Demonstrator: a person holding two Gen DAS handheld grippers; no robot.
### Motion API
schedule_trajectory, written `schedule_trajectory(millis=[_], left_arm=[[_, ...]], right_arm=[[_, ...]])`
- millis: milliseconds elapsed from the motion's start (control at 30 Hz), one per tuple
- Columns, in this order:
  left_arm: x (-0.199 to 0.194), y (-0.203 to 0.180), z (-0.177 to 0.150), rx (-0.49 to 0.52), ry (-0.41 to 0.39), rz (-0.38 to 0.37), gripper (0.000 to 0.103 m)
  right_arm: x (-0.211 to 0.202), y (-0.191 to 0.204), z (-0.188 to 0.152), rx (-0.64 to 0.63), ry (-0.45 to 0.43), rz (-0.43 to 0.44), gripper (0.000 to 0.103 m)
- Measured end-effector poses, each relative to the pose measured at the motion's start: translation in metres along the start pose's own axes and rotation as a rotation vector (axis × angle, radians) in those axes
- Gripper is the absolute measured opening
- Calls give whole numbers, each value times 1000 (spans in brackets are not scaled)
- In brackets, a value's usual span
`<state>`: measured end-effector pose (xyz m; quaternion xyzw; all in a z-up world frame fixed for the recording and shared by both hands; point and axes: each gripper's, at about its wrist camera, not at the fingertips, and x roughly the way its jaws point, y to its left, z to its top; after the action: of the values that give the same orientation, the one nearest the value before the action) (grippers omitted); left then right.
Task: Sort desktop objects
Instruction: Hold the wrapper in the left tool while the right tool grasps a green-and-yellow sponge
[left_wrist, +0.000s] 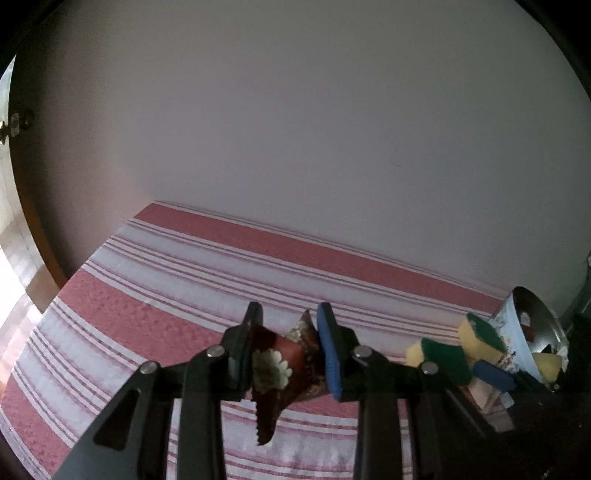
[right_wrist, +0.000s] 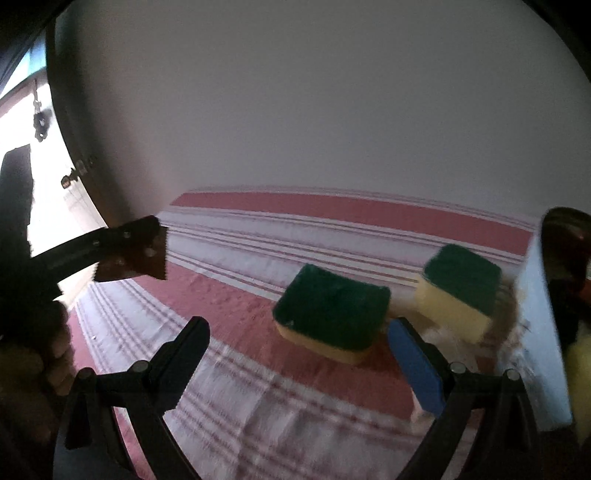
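My left gripper (left_wrist: 290, 347) is shut on a dark red snack packet (left_wrist: 284, 365) with a flower print and holds it above the striped tablecloth (left_wrist: 166, 295). The packet and left gripper also show at the left of the right wrist view (right_wrist: 136, 254). My right gripper (right_wrist: 295, 354) is open and empty, just short of a green-and-yellow sponge (right_wrist: 332, 314) lying on the cloth. A second sponge (right_wrist: 461, 291) lies behind it, by a light blue metal bowl (right_wrist: 535, 325). In the left wrist view the sponges (left_wrist: 443, 356) and the tilted bowl (left_wrist: 517, 332) are at the right.
The red and white striped tablecloth (right_wrist: 258, 387) runs back to a plain white wall (right_wrist: 314, 110). A dark door frame (right_wrist: 74, 147) and a bright opening are at the left. Something yellow (right_wrist: 580, 373) sits in the bowl.
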<state>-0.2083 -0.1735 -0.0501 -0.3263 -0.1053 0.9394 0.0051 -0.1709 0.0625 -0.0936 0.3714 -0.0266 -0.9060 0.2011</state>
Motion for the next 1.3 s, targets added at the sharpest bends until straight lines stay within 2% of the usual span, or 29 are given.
schedule_trajectory(millis=[200,300,333,400,567,600,633,833,933,1133,1300], left_arm=[[7,1,0,14,15,42,30],[8,0,-1,16,21,49,30],[8,0,-1,15,22,48,30],[7,0,-2,19,20,46,30],[7,-2,-3,22,21,54,30],[8,-3,-3,25,20,55,30],[8,-4,-3,27,21,57,30],[12,-11,-6,64,26,87,30],[13,-17,-9,94,21,116,30],[15,-26,-16,129,13,130,30],[11,-44,-22,188,-12,134,30]], right_arm=[[32,7,10,-78,58,-123,99],[48,-2,9,-51,140,-101,98],[49,-5,9,-38,149,-97,95],[48,-7,10,-28,129,-70,87],[47,-9,12,-18,121,-47,87],[47,-9,12,-14,120,-44,83],[46,-10,12,-13,115,-44,70],[44,-4,8,-42,102,-76,68],[25,0,3,-58,32,-76,68],[-27,8,-14,-62,-177,-76,68],[-69,14,-35,-100,-332,-129,68]])
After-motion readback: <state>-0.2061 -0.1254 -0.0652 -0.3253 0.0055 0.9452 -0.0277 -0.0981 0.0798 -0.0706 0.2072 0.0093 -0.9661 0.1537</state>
